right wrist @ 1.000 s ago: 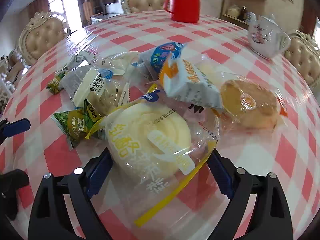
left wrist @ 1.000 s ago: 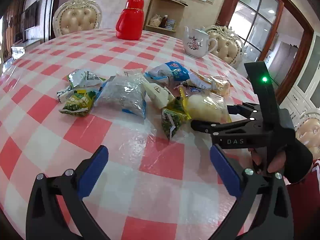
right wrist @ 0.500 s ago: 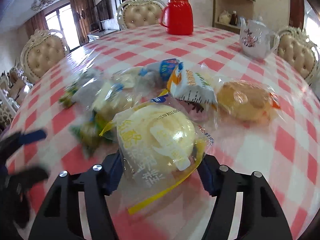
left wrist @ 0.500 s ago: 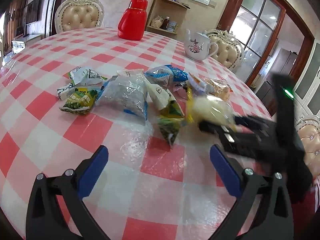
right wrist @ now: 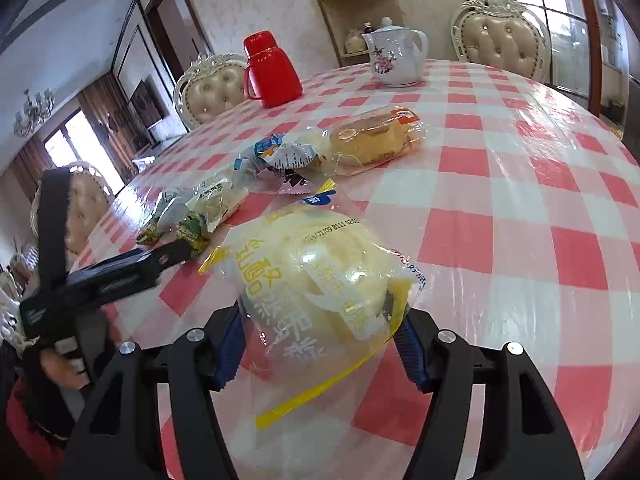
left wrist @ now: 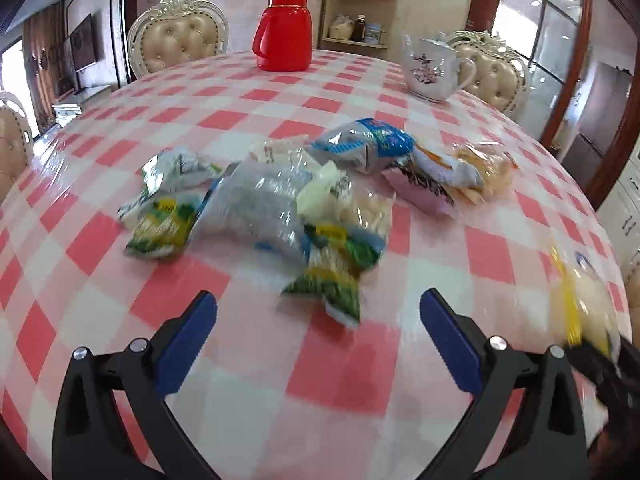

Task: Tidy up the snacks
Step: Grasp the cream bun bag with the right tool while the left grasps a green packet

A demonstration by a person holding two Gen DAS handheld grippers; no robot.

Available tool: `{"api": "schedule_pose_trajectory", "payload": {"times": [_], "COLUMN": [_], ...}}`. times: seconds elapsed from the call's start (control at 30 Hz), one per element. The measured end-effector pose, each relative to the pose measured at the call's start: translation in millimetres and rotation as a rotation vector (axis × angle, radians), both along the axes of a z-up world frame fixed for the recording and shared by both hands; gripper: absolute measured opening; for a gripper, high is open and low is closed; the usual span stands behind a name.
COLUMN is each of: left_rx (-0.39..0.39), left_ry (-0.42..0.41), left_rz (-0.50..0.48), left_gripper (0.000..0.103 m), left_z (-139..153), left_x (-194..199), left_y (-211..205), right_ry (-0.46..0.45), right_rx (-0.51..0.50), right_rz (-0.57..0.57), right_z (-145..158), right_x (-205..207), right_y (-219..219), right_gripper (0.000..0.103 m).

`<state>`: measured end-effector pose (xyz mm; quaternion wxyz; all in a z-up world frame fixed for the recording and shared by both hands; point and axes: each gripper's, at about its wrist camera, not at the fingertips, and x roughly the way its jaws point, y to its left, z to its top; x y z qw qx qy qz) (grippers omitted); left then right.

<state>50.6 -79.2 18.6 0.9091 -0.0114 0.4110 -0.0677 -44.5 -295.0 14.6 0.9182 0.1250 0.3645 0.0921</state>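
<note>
Bagged yellow bun (right wrist: 320, 280), clamped between right gripper (right wrist: 320, 344) fingers (right wrist: 230, 340)

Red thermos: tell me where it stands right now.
The red thermos stands upright at the table's far edge, left of the white teapot and beyond the snack pile, in front of a cream chair.

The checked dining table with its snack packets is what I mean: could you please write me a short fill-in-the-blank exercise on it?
1. The right gripper has its jaws shut on a clear packet holding a pale ____ round bun.
2. The plastic flask at the far side of the pink-and-white checked table is ____ in colour.
3. The left gripper has its jaws open, with ____ between them.
4. The white flowered china vessel beside the flask is a ____.

Missing words: yellow; red; nothing; teapot
</note>
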Motion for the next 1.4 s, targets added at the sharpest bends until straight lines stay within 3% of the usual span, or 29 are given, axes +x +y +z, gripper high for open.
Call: {"api": "schedule_pose_trajectory", "payload": {"times": [0.07, 0.13, 0.17, 0.2, 0.23, 0.3, 0.6, 0.73, 0.9, 1.2, 1.4], "left_rx": [0.038, 0.048, 0.061, 0.074, 0.075, 0.038, -0.106, -0.14, -0.204, -0.223, -0.13], "left_ry": [0.022, 0.053, 0.071, 0.058, 0.053, 0.053, -0.012, -0.054, -0.046, -0.062, -0.079], "left_rz": [-0.005, -0.031, -0.045, -0.058, -0.095, -0.124, -0.075, -0.065, -0.072, -0.082, -0.069], "left_gripper": [0.096, 0.07, 0.064, 0.043, 0.037, 0.034, 0.033, 0.033, 0.033, 0.033, 0.033], "left_z": [-4, -10, -13, -13, -12, -12, -1, 5, 7, 10, 18], "left_x": [14, 22, 24, 23, 20, 13, -26, -43, -58, -91, -116], "left_y": [-9, -15, -17, -18, -18, -12, 24, 32, 39, 44, 47], "right_ry": [0.003, 0.011, 0.013, 0.012, 0.01, 0.006, 0.011, 0.018, 0.021, 0.015, 0.015], "right_rx": [0.02, 0.037, 0.044, 0.05, 0.057, 0.07, 0.088, 0.068, 0.013, 0.043, 0.041], "right_rz": [0.007, 0.009, 0.009, 0.008, 0.006, 0.003, -0.014, -0.024, -0.047, 0.027, 0.068], "right_z": [-1, -1, -1, -1, -1, -1, -2, -3, -1, 3, 5], "right_x": [0, 2, 3, 3, 3, 2, 3, 3, -2, -37, -54], "right_y": [-3, -4, -5, -6, -6, -8, -12, -10, 0, 53, 76], "right_gripper": [0.063, 0.063, 0.063, 0.063, 0.063, 0.063, 0.063, 0.063, 0.063, 0.063, 0.063]}}
